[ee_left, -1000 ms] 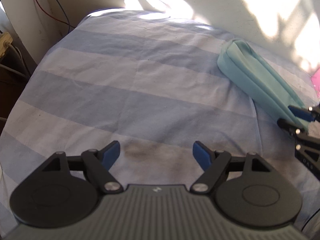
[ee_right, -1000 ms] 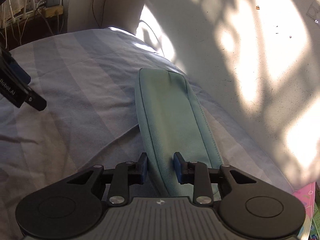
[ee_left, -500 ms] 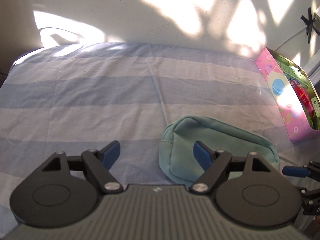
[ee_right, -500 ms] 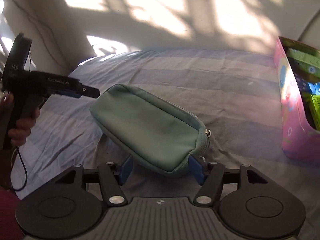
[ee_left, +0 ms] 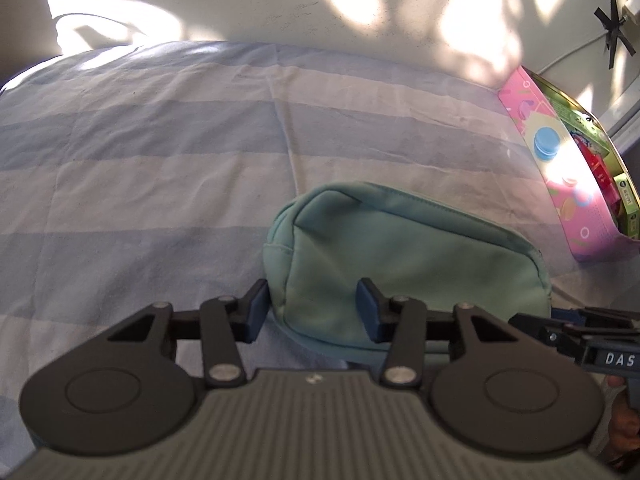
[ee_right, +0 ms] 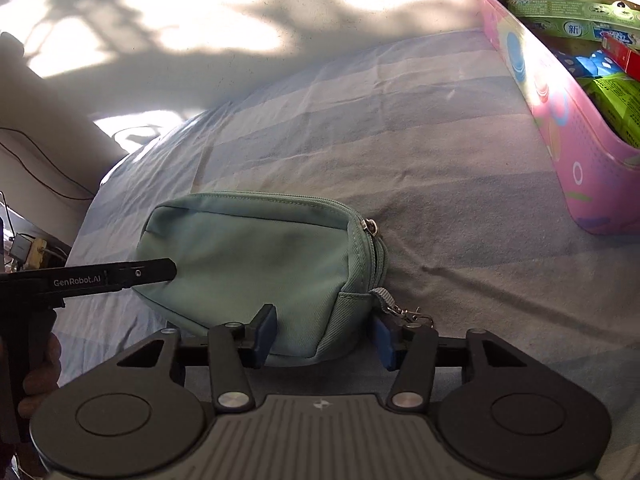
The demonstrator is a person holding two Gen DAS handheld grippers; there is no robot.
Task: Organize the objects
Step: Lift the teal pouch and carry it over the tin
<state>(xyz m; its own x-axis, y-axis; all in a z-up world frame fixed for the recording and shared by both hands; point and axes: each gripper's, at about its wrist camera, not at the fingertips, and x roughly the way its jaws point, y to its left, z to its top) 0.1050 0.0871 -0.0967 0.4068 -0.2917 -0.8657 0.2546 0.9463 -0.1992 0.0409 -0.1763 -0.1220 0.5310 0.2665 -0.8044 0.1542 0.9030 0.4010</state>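
A teal zippered pouch [ee_left: 404,264] lies on a bed covered with a blue-and-white striped sheet [ee_left: 152,152], against a pale wall dappled with sunlight. Each end of the pouch sits between the jaws of one hand-held gripper.

In the left wrist view, the left gripper [ee_left: 312,306] straddles the pouch's left end. Its jaws have just been closing, and the blue pads [ee_left: 256,312] now sit against the fabric on both sides, clamped on that end. The black tip of the right gripper [ee_left: 568,328] shows at the lower right edge, at the pouch's far end.

In the right wrist view, the right gripper [ee_right: 324,334] straddles the zipper end of the pouch [ee_right: 256,264]. Its jaws have also just been closing; the left pad presses the pouch's front face, and the right pad sits by the grey loop and metal clip [ee_right: 404,312] at the corner. The zipper pull [ee_right: 370,226] rests at the top corner. The left gripper [ee_right: 160,272] reaches in from the left, held by a hand [ee_right: 40,376], its tip on the pouch's other end.

A pink patterned box [ee_right: 560,128] stands on the bed well to the right of the pouch, open at the top and filled with green, red and blue packets [ee_right: 612,92].
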